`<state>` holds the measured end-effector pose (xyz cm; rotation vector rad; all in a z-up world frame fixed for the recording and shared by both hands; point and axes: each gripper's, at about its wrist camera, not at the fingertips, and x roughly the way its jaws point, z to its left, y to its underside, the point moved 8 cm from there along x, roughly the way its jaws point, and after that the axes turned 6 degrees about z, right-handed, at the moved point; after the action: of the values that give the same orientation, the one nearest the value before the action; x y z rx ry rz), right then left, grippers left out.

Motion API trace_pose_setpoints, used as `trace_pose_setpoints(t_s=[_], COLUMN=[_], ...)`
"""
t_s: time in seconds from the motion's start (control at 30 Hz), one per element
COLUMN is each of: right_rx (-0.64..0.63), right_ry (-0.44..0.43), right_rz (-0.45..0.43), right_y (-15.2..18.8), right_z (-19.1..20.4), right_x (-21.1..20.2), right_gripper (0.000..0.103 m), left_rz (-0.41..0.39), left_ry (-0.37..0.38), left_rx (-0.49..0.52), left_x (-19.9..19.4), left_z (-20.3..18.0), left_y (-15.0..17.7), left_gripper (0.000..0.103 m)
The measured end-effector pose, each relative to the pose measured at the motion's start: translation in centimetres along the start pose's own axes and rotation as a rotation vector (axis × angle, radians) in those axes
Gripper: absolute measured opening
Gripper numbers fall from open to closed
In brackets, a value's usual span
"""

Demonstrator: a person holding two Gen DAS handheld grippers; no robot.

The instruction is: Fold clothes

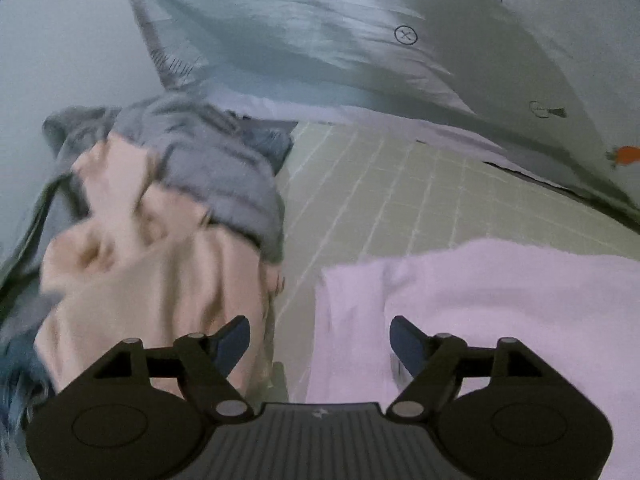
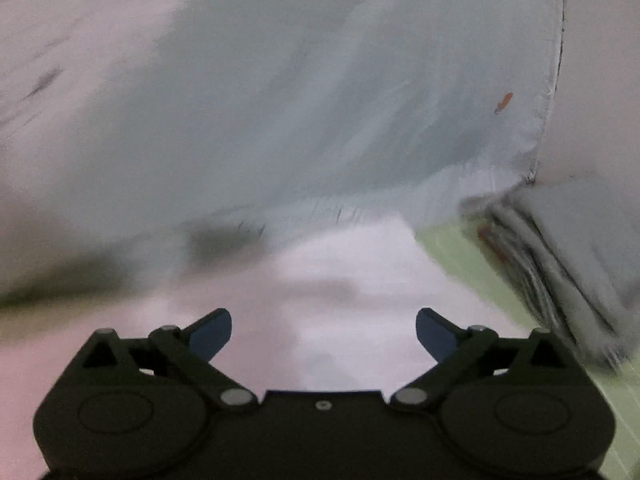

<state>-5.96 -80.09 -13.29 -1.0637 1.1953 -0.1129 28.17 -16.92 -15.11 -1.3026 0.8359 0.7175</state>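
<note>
Pink cloth (image 1: 500,320) on green mat (image 1: 400,200); both grippers, left (image 1: 320,344) and right (image 2: 324,336), wide apart, holding nothing. Left view alone shows hand (image 1: 152,248) on grey garment (image 1: 200,152); right view alone shows folded stack (image 2: 568,256).

Bare green mat (image 1: 400,200) lies open between clothes pile (image 1: 192,168) and pink cloth (image 1: 500,300).

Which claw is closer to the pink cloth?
Hard to say, maybe the right. The right gripper hangs open with the pink cloth spread between and ahead of its fingers. The left gripper, also open, has it only by one finger.
</note>
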Motion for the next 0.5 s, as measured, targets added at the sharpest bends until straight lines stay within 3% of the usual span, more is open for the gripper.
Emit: trace_pose_setpoints(t_s=[0.23,0.5], right_rx=[-0.042,-0.166], right_ry=[-0.067,-0.114], right_rz=[0.119,0.196], right_y=[14.0,23.2], right_z=[2.6,6.0], right_x=[-9.7,-15.0], right_gripper=[0.102,0.102], left_rz=[0.055,0.113], left_ry=[0.071,0.134], left_rx=[-0.002,0.008], left_x=[-3.4,-5.6], left_z=[0.7,0.6], left_y=[7.9,16.6], left_gripper=[0.081,0.082])
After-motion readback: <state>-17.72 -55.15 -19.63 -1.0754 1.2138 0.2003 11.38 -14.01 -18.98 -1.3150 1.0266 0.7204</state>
